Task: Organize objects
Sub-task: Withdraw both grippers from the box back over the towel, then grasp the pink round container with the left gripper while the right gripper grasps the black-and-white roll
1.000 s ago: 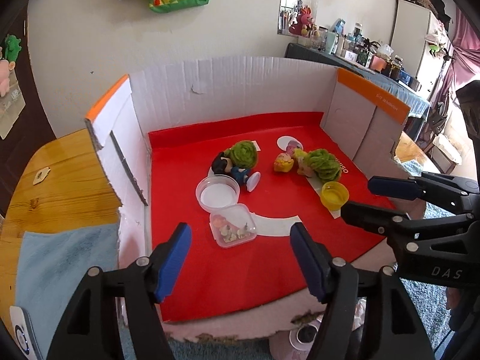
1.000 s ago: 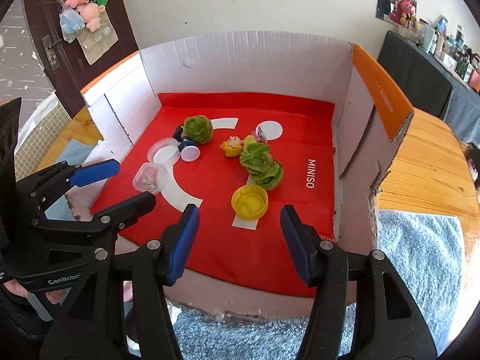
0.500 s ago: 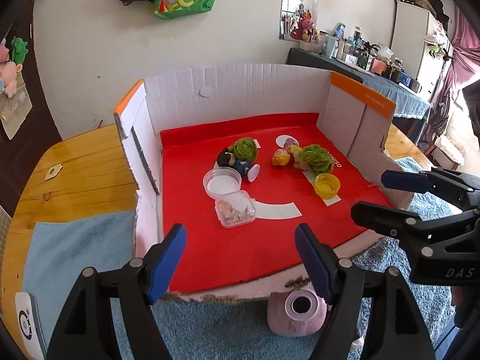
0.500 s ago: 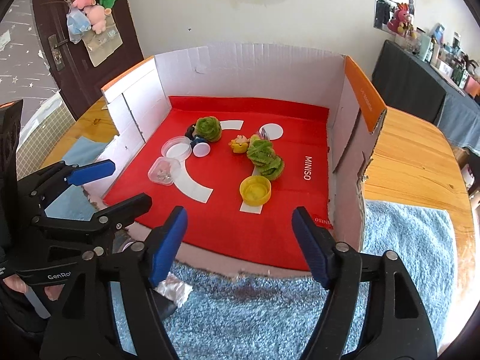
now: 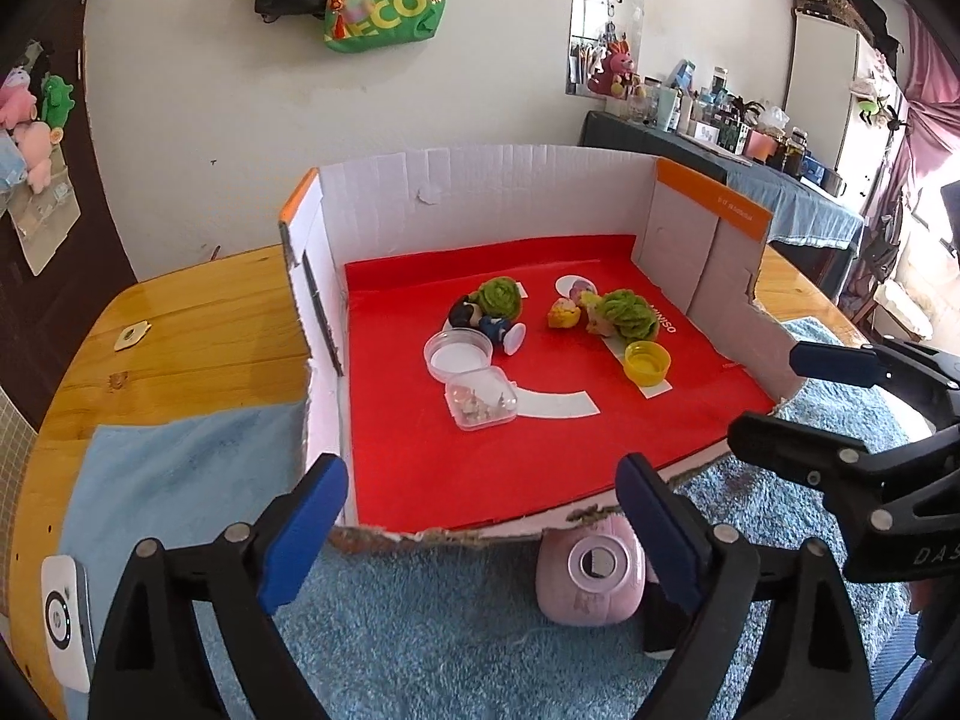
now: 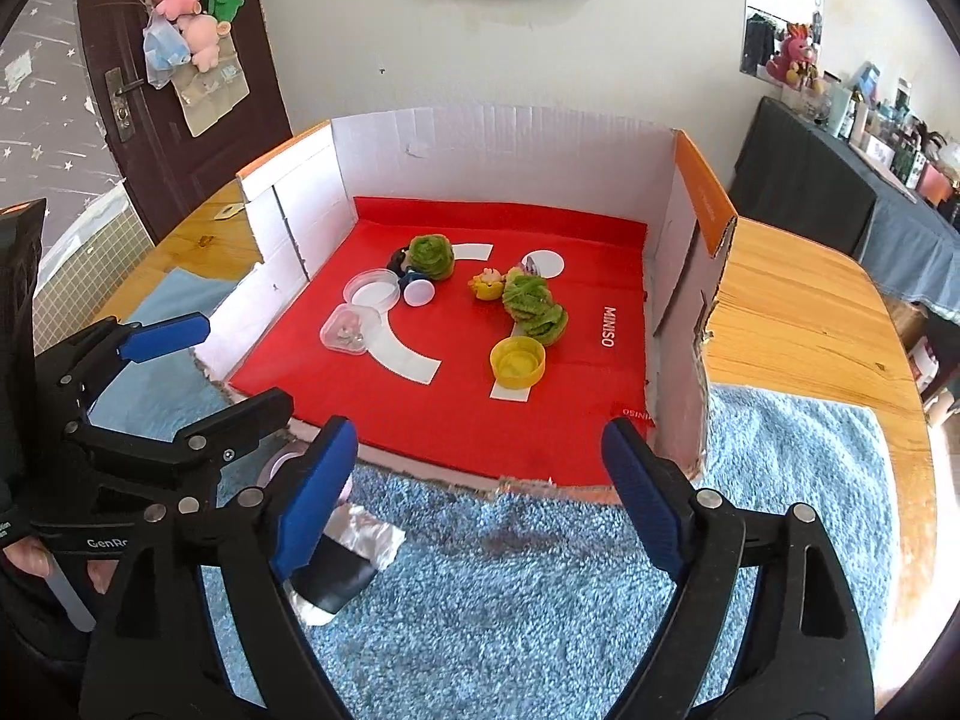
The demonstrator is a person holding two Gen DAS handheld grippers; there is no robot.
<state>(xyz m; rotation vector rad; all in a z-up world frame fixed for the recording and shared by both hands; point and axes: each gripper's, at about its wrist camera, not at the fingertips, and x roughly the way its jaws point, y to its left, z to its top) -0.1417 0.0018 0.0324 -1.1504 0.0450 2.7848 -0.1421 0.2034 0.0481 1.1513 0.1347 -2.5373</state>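
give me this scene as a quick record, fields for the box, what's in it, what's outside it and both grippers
box: cardboard box, front side open, red liner
in box: yellow cup, two green fuzzy toys, round clear container, small clear case, white cap, small yellow toy
outside box: pink camera on blue towel at the box's front edge
left gripper: open, empty, jaws just been opening
right gripper: open, empty, jaws just been opening

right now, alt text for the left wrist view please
The open left gripper, holding nothing, hangs over a blue rug before a cardboard box lined in red. Inside lie green toys, clear tubs and a yellow cap; the right gripper shows at right.
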